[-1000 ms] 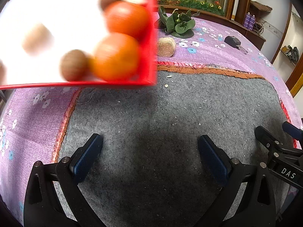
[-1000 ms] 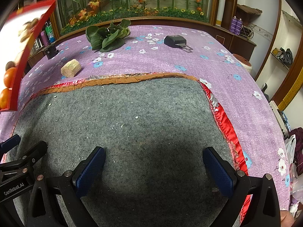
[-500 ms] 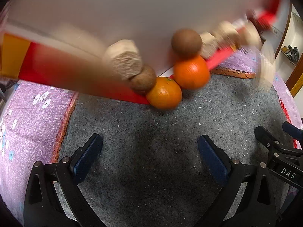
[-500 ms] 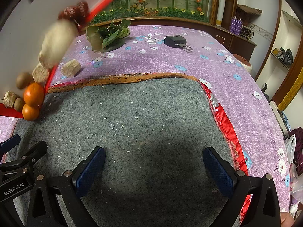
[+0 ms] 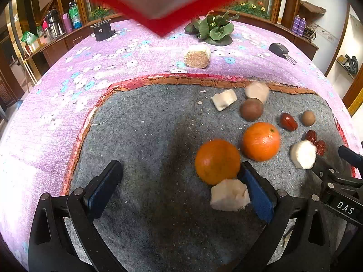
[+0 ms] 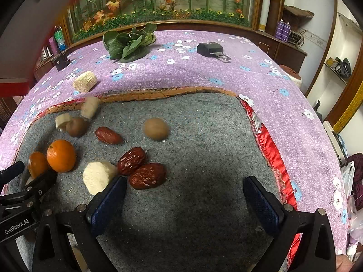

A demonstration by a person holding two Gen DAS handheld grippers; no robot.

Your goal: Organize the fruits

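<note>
**Ana:** Two oranges sit closest to the left claw (image 5: 179, 188). The near orange (image 5: 217, 161) rests right against the tip of that claw's right-hand finger, and the far orange (image 5: 261, 141) lies just beyond it, further to the right.

**Ben:** Both claws gape wide and carry nothing. What worries you?

**Ana:** Round fruit on grey felt (image 5: 147, 136). If the left claw shifts sideways, its finger will likely nudge the near orange and send it rolling. A pale chunk (image 5: 229, 195) sits just inside that same finger, so closing now could pinch it instead of the fruit.

**Ben:** On the right claw (image 6: 181, 201), the white piece (image 6: 98, 177) touches the tip of its left-hand finger, and two wrinkled red dates (image 6: 140, 167) lie just ahead of it. A careless close would probably push the dates away.

**Ana:** A few pieces look blurred, like the beige chunk (image 6: 90, 107) well ahead and to the left, near the felt's edge. I'd judge they haven't settled.

**Ben:** Then grabbing early risks missing. And the red tray (image 5: 163, 25) hangs blurred overhead, ahead of the left claw; reaching forward could strike it.
</note>
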